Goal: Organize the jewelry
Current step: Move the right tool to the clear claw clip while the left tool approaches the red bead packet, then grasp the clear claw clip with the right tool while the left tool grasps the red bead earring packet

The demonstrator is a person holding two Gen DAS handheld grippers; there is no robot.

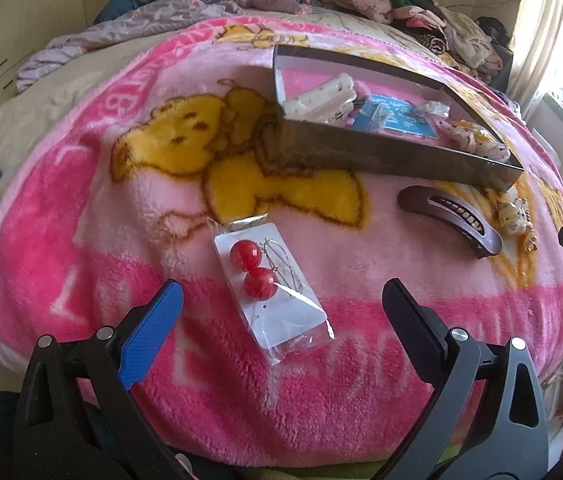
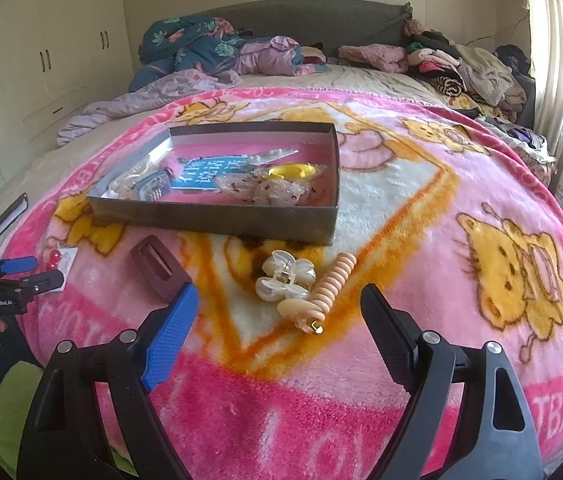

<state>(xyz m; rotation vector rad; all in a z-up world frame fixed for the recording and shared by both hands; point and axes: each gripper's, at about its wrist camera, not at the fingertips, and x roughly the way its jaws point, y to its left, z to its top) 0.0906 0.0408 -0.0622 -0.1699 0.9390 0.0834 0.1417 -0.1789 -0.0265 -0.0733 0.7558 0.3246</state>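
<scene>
A pair of red ball earrings point(image 1: 252, 269) on a white card in a clear bag lies on the pink blanket, just ahead of my left gripper point(image 1: 283, 294), which is open and empty. A brown hair clip point(image 1: 451, 218) lies to the right of the card. My right gripper point(image 2: 279, 300) is open and empty above a cream claw clip point(image 2: 285, 280) and a peach spiral hair tie point(image 2: 331, 282). A dark shallow box point(image 2: 217, 213) behind them holds several hair pieces and a blue card point(image 2: 209, 172). The left gripper point(image 2: 37, 270) also shows at the right wrist view's left edge.
The fleecy pink blanket point(image 2: 421, 208) with yellow bears covers a bed. Heaps of clothes point(image 2: 473, 68) and quilts point(image 2: 201, 48) lie at the far end. Cream wardrobes point(image 2: 41, 40) stand at the left, a window at the right. A dark notebook point(image 2: 7, 220) lies near the bed's left edge.
</scene>
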